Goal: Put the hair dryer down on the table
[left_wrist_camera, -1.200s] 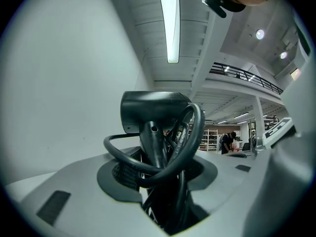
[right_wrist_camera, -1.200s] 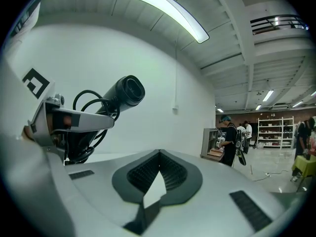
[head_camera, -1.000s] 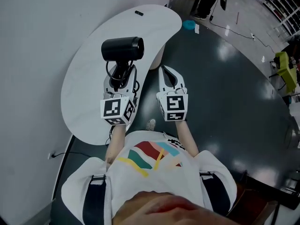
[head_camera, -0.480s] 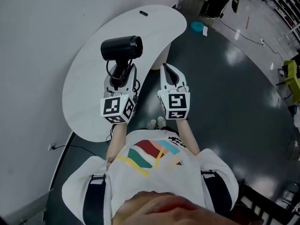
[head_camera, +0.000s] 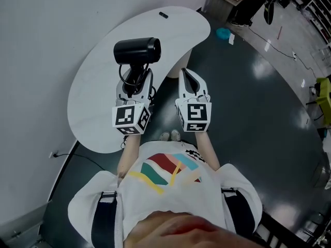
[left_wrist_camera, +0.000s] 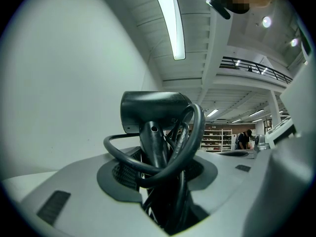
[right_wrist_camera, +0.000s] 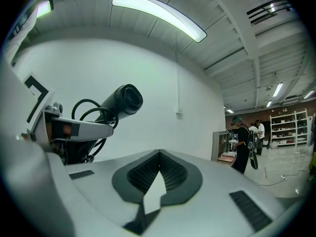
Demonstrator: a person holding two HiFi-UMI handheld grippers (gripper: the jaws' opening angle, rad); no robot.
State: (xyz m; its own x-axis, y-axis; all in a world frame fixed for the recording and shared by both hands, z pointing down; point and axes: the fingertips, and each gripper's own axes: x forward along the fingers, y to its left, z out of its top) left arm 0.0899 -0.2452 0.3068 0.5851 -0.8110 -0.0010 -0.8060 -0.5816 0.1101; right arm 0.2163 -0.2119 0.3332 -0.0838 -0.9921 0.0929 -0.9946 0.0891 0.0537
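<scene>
The white table (head_camera: 90, 99) lies below the black hair dryer (head_camera: 137, 50), which is held aloft, its handle and cord clenched in the left gripper (head_camera: 135, 82). The right gripper (head_camera: 186, 75) is closed on nothing. Both have barely drifted over the last second, so the lowering is still to do

Dryer (left_wrist_camera: 150, 112) handle: lower end buried between left gripper (head_camera: 135, 86) jaws.
Table (head_camera: 98, 87) speck (head_camera: 163, 15): too small to identify.
</scene>
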